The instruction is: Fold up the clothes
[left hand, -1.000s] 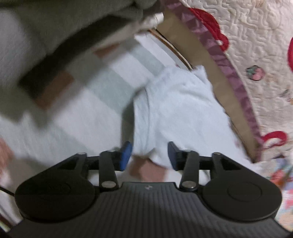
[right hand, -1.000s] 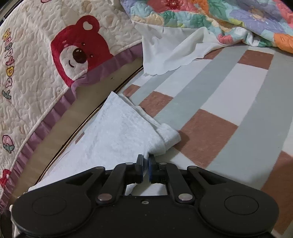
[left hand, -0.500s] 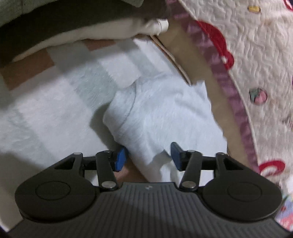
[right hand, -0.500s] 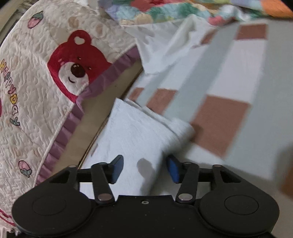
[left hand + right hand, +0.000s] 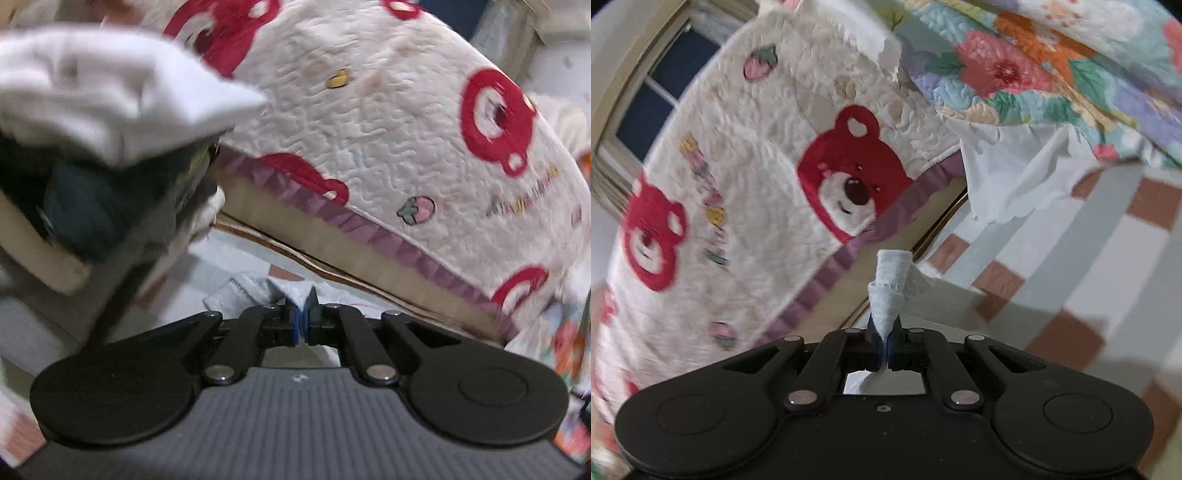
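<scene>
Checked bedding (image 5: 1082,266) runs up to a bear quilt (image 5: 768,155). Both grippers pinch the pale cloth (image 5: 890,284): the left gripper (image 5: 303,320) and right gripper (image 5: 885,341) each clamp an edge, lifting it off the bed. This looks like the pick-up step; next, spread it taut and lay it flat.

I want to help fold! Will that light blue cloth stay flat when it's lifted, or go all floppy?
Probably floppy: the light blue cloth bunches into a crumpled roll where the right tool pinches it. It looks thin, so likely light. The left tool pinches another part, which should help keep it spread.
</scene>
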### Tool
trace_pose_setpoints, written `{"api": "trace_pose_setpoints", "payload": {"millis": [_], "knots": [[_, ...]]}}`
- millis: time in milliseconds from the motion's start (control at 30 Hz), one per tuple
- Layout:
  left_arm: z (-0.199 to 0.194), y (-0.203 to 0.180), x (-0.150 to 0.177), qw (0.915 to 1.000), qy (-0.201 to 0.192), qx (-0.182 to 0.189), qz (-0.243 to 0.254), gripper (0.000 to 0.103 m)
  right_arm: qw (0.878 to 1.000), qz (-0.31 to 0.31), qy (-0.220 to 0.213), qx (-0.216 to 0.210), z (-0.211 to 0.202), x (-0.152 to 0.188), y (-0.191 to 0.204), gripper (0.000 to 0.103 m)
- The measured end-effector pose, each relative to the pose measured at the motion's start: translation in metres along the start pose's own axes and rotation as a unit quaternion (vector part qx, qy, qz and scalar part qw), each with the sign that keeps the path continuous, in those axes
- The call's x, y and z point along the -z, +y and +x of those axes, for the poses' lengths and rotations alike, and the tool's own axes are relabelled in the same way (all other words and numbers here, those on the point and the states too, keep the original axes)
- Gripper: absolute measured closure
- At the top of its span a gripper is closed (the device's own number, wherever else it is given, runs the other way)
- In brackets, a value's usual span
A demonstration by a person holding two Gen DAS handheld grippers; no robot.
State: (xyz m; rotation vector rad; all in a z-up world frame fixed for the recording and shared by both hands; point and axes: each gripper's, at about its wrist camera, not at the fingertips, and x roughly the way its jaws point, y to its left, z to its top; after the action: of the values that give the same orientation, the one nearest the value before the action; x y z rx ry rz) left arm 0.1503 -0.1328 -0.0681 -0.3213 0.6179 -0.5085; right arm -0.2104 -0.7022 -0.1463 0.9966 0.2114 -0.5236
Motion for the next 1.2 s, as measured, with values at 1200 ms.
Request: {"api": "trace_pose_setpoints", "payload": {"millis": [1200], "knots": [[0.031, 0.041, 0.055, 0.9854, 0.148, -0.038, 0.074, 0.103, 0.986, -0.13, 0.034, 0.096, 0.067, 0.017, -0.042, 0.1]]}}
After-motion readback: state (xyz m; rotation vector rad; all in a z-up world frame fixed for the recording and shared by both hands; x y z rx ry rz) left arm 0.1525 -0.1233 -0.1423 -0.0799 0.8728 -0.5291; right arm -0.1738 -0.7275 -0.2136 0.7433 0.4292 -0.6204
